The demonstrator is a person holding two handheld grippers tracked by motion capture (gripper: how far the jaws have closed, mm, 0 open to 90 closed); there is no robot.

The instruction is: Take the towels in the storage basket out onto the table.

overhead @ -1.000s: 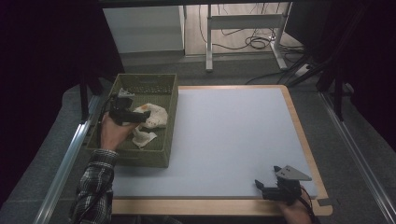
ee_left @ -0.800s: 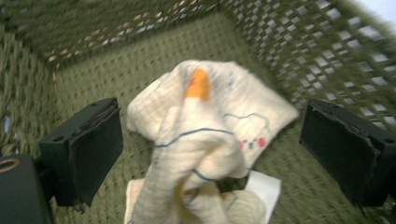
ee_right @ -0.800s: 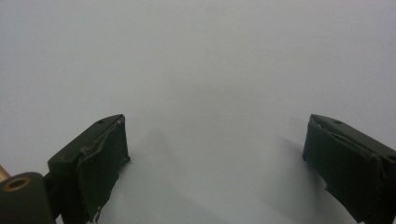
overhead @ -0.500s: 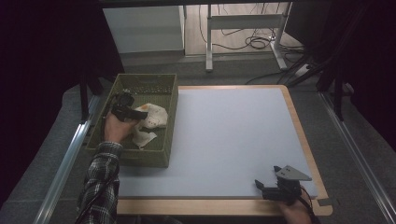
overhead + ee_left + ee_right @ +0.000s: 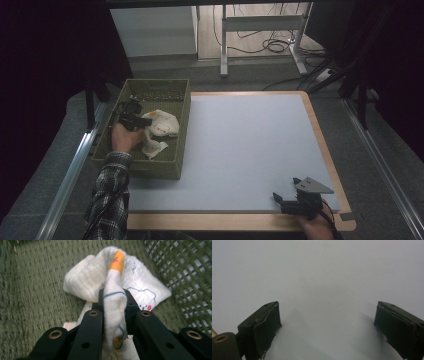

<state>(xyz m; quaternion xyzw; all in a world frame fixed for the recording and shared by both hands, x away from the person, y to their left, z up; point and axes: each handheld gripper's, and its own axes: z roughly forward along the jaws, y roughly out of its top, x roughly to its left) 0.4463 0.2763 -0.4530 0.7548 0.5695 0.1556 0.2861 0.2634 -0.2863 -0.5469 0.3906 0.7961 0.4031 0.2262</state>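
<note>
in the green woven basket (image 5: 172, 167) at the pale grey table mat's (image 5: 250, 150) left, the left gripper (image 5: 113, 302) clenches a white printed cloth (image 5: 113, 307), while the right gripper (image 5: 327, 322) rests released at the mat's near right.

dim room, grey floor (image 5: 260, 70), white cabinet (image 5: 152, 30), cables (image 5: 265, 45) beyond table.

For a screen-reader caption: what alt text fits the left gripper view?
The left gripper, jaws shut, pinches a fold of white printed cloth with an orange patch. The cloth lies inside a green basket, with its mesh wall on the right.
</note>
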